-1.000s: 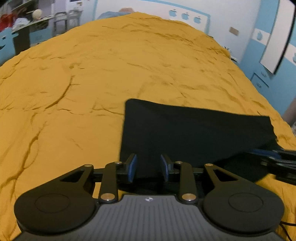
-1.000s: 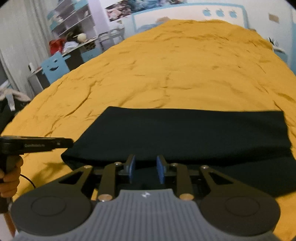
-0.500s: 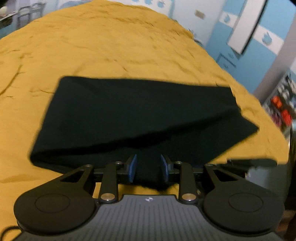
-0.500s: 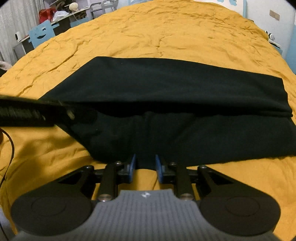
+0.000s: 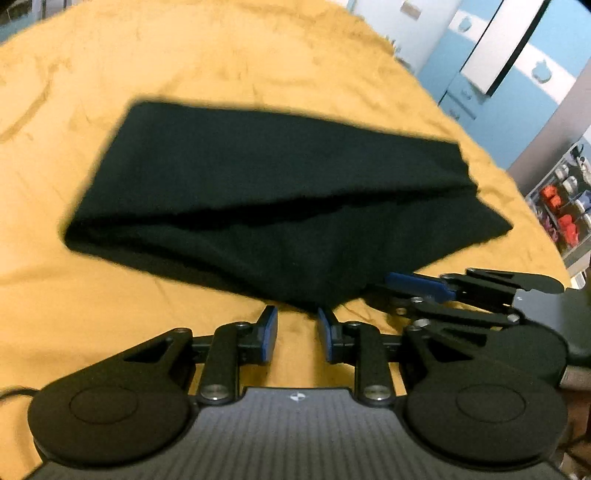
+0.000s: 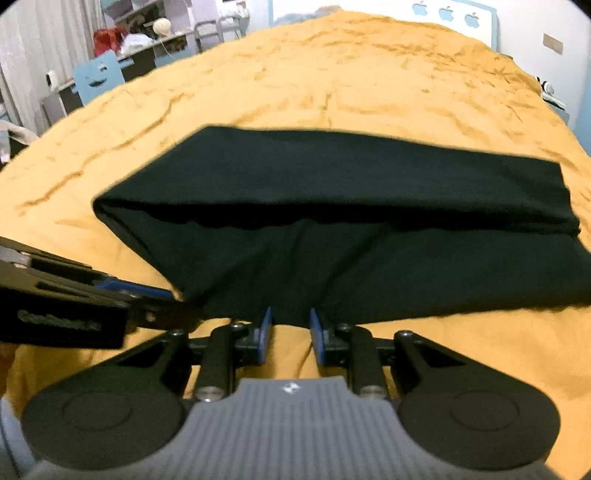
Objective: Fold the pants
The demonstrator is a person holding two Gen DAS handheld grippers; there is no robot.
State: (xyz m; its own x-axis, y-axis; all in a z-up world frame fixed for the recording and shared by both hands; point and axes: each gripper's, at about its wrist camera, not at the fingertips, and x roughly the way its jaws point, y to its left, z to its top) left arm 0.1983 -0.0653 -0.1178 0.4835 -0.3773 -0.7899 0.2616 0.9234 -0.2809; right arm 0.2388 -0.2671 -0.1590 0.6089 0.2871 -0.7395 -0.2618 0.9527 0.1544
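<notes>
A: Where the left wrist view begins, what sits nearest?

B: The left gripper (image 5: 297,325), its blue pads spread apart with bare orange bedspread (image 5: 92,295) showing between them. Nothing is pinched. The tips sit just short of the near point of the black pants (image 5: 258,206).

A: And the other one?

B: In that same view the right gripper (image 5: 384,286) comes in from the right side, lying low over the bedspread, its blue finger (image 5: 417,283) reaching to the hem of the cloth. From that angle I cannot tell its gap. In the right wrist view its own pads stand apart, empty, right at the near edge of the pants (image 6: 351,229); whether the tips touch the fabric is hard to say through the blur.

A: Is the left gripper (image 6: 173,301) seen there too?

B: Yes, entering from the left edge, pointing at the near left corner of the pants.

A: How do the pants lie?

B: Flat on the bedspread (image 6: 332,85), folded over once: an upper layer covers the far part, and a lower layer sticks out toward the grippers in a rough wedge.

A: Beyond that?

B: Wrinkled orange bedspread, then a blue chair (image 6: 96,77) and a cluttered desk (image 6: 147,48) at far left, and a wall with apple shapes (image 6: 445,13).
</notes>
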